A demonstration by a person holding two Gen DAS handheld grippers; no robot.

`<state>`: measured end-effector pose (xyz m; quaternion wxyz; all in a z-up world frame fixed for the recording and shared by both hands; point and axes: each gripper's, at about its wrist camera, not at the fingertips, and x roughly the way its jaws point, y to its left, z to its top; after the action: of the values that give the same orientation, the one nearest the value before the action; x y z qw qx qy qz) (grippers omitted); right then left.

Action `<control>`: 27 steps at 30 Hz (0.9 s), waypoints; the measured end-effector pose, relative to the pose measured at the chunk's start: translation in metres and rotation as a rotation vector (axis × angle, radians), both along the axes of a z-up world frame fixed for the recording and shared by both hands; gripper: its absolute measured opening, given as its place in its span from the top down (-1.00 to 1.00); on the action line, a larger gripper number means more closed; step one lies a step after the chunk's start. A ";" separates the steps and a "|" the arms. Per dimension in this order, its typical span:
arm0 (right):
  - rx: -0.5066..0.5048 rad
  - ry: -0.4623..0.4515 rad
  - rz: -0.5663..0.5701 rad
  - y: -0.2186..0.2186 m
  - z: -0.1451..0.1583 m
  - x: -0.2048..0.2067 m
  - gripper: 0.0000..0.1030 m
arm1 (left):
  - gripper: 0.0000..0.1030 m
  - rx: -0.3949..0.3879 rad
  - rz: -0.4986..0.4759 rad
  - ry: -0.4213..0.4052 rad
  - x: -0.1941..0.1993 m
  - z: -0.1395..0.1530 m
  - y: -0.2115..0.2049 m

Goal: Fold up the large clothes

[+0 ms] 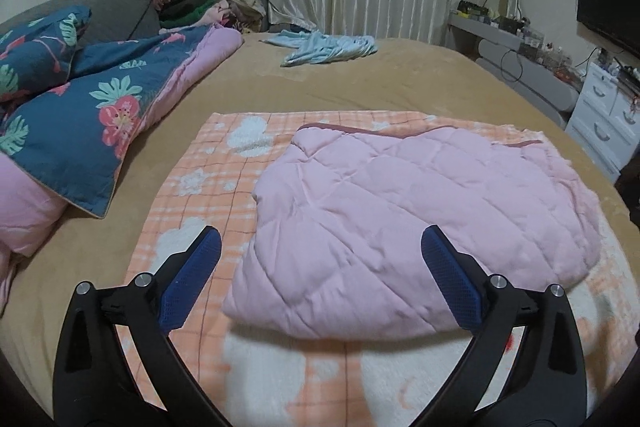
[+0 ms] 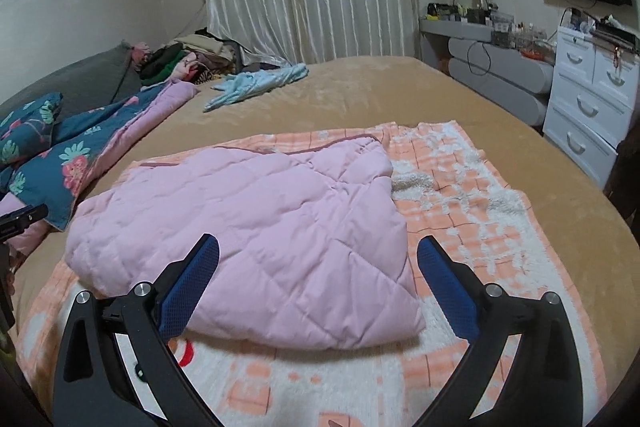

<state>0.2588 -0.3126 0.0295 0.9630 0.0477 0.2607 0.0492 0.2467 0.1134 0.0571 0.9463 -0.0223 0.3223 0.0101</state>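
Both the left gripper [image 1: 320, 275] and right gripper [image 2: 318, 281] gape empty; the folded pink quilted garment [image 1: 420, 227] lies crosswise just ahead on an orange checked blanket [image 1: 208, 179].

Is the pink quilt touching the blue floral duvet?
Apart. The left wrist view shows bare tan bed cover and orange blanket between the pink quilt and the floral duvet.

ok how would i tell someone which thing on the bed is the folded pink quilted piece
Start from the tan-covered bed, then find the orange-and-white checked blanket spread flat at its near end. The folded pink quilted piece lies on top of that blanket. Unlike the blue floral duvet by the wall and the light blue garment near the curtain, it is plain pale pink with diamond stitching and a darker pink trim.
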 end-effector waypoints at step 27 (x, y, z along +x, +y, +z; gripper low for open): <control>0.022 0.076 0.029 0.034 -0.031 -0.076 -0.92 | -0.82 -0.105 0.007 0.098 -0.089 -0.046 -0.011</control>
<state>0.1823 -0.2781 -0.0019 0.9510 0.0562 0.2974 0.0640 0.1573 0.1027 0.0115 0.9269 -0.0726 0.3682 -0.0022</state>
